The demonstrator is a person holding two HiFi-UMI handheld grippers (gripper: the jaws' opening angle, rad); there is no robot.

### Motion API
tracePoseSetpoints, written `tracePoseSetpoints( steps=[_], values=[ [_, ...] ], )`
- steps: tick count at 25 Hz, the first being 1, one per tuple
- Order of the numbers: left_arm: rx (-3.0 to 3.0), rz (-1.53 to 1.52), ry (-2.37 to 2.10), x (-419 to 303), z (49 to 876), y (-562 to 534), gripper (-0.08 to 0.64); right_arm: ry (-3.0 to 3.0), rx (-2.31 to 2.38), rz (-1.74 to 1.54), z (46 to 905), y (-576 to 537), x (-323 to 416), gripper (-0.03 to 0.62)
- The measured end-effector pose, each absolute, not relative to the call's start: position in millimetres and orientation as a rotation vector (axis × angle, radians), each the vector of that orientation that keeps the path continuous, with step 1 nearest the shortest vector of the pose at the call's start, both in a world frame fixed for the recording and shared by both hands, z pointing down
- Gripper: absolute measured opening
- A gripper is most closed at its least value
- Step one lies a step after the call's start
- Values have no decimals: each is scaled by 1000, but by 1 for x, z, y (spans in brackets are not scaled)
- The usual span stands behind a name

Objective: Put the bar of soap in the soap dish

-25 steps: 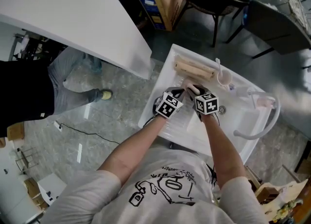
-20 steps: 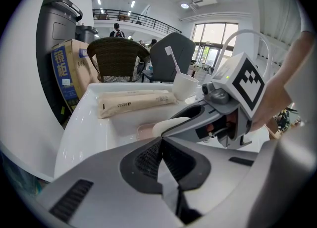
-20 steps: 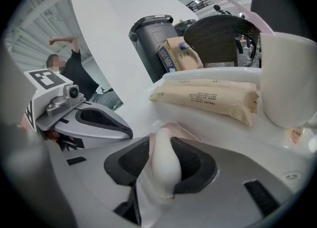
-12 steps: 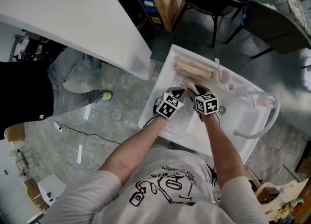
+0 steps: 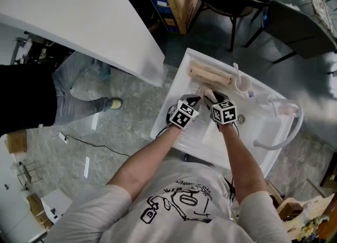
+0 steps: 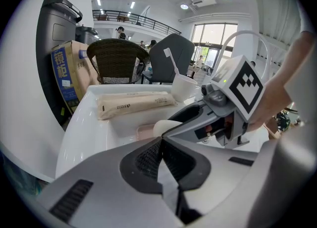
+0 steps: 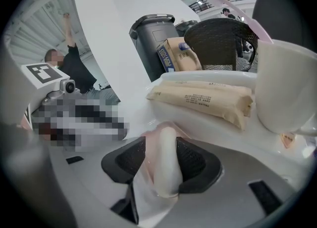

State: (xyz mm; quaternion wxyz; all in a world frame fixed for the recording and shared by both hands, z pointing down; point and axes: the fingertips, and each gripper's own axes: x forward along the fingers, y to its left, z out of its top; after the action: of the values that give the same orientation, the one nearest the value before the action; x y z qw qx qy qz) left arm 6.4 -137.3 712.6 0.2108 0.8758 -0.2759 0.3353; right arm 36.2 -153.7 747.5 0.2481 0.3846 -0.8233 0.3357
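Though on edge, soap [image 7: 167,158] in dish [image 6: 144,132]

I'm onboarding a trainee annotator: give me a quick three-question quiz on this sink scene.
1. True or false: the left gripper has its jaws together with nothing between them.
2. Which thing stands between the jaws of the right gripper?
3. Fill in: the soap dish is ___ in colour.
Key: 1 true. 2 the bar of soap; these jaws have just been opening. 3 pink.

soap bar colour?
Creamy white. The soap shows best in the right gripper view.
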Motion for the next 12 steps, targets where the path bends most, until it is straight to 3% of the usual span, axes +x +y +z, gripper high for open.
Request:
tracePoseSetpoints(
  steps=[12],
  values=[
    [2428, 933, -771, 3, 714, -137, 3, -2223, 1056, 889, 749, -155, 39, 215]
  ],
)
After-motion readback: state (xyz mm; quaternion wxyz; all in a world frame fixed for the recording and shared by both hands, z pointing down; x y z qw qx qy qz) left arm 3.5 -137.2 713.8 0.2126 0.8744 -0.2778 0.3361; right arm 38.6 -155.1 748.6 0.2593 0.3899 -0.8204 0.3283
